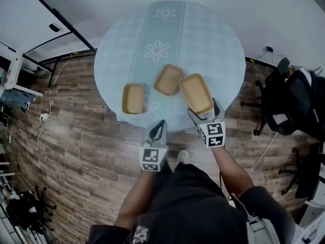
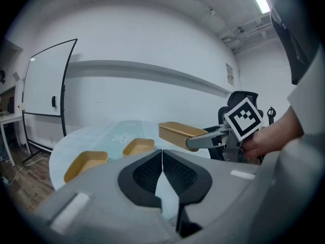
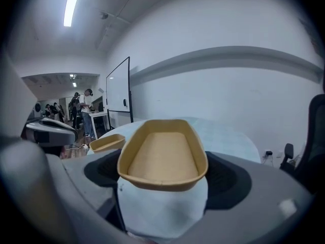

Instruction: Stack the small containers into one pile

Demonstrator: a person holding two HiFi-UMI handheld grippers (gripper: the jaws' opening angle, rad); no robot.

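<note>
Three tan oblong containers are in view over a round table (image 1: 213, 39) with a pale blue cloth. One container (image 1: 133, 98) lies at the front left and another (image 1: 168, 79) in the middle. The third container (image 1: 196, 93) is held by its near end in my right gripper (image 1: 205, 116), which is shut on it. That held container (image 3: 165, 154) fills the right gripper view between the jaws of the right gripper (image 3: 163, 176). In the left gripper view the held container (image 2: 180, 132) hangs above the table. My left gripper (image 1: 159, 131) is shut and empty at the table's front edge, and the left gripper (image 2: 162, 161) points at the two resting containers (image 2: 86, 164) (image 2: 138, 146).
A whiteboard on a stand (image 2: 48, 98) is left of the table. A black office chair (image 1: 284, 100) is at the right. Wood flooring (image 1: 76, 136) with cables surrounds the table. People stand far off in the room (image 3: 84, 108).
</note>
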